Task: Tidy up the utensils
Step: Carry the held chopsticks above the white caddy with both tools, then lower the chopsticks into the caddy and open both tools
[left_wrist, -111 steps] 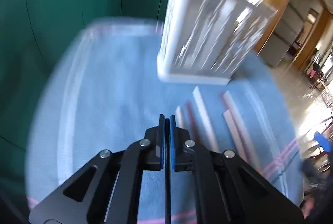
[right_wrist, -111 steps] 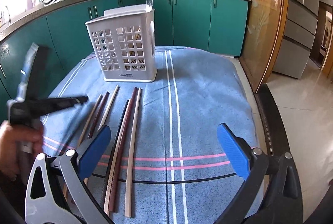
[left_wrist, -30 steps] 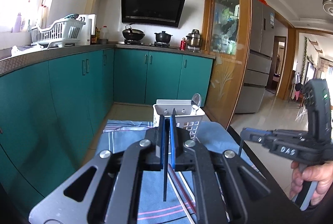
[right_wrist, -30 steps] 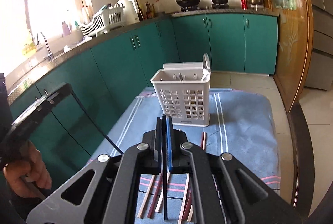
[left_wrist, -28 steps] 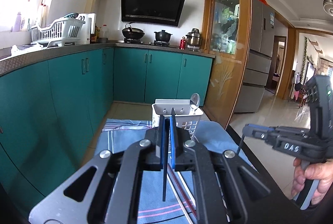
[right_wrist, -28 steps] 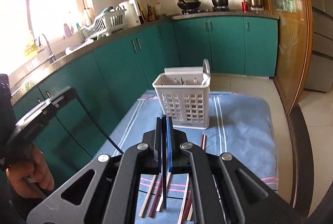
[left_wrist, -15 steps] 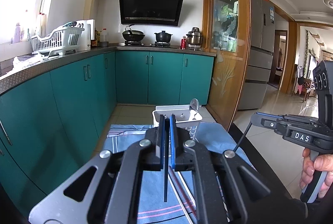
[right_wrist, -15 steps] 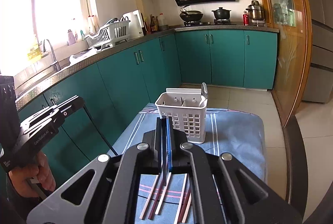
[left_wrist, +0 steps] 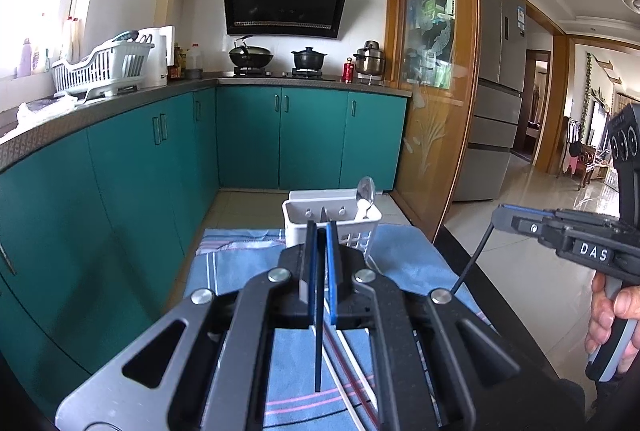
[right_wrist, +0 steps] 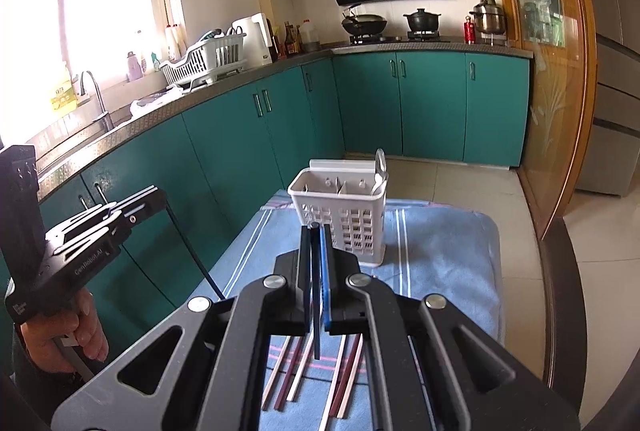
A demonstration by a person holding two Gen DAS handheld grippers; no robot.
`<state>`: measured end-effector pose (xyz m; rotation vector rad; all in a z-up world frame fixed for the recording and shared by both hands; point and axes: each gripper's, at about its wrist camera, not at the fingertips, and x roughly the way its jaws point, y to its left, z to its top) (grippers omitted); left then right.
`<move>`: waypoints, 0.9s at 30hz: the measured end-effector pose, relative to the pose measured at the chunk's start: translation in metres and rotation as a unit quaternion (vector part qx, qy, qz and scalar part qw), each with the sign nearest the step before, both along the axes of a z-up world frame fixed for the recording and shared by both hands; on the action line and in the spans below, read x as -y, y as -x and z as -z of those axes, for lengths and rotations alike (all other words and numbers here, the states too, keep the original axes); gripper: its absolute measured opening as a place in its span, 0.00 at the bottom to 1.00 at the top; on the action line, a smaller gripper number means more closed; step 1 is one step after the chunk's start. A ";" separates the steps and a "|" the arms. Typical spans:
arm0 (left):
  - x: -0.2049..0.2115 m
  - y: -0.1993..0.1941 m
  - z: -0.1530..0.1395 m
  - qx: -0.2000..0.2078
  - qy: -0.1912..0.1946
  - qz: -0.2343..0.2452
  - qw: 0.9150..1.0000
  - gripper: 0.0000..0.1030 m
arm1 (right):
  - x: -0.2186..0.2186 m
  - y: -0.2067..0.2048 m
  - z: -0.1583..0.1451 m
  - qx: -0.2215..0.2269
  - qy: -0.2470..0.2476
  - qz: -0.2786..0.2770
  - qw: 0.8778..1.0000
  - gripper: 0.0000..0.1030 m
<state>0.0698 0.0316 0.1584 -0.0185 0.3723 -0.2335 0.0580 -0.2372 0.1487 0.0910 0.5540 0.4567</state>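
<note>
Left gripper (left_wrist: 319,231): your jaws are clamped on a black chopstick (left_wrist: 318,351) that hangs down between them.
Right gripper (right_wrist: 316,231): closed too, pinching a second black chopstick (right_wrist: 317,331).
Basket (right_wrist: 344,227): white, upright on the blue cloth (right_wrist: 440,251) ahead of you, with a spoon (right_wrist: 380,167) in its right corner.
Loose chopsticks (right_wrist: 296,371): pale and dark red, flat on the cloth below your grippers.

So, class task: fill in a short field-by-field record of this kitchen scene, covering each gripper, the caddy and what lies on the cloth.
left gripper: shut on a black chopstick
right gripper: shut on another black chopstick
caddy: white, upright on blue cloth, holds a spoon
loose chopsticks: several, flat on the cloth
</note>
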 end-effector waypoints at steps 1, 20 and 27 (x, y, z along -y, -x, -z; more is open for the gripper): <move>0.001 -0.004 -0.005 0.003 -0.001 0.002 1.000 0.04 | 0.001 -0.003 -0.008 0.006 0.000 0.001 1.000 0.04; 0.023 -0.174 -0.130 0.032 0.009 -0.012 0.999 0.04 | -0.025 -0.152 -0.119 0.061 0.009 0.043 0.997 0.04; 0.029 -0.221 -0.070 -0.014 0.002 -0.021 1.000 0.04 | -0.040 -0.202 -0.056 0.003 0.015 0.042 0.999 0.04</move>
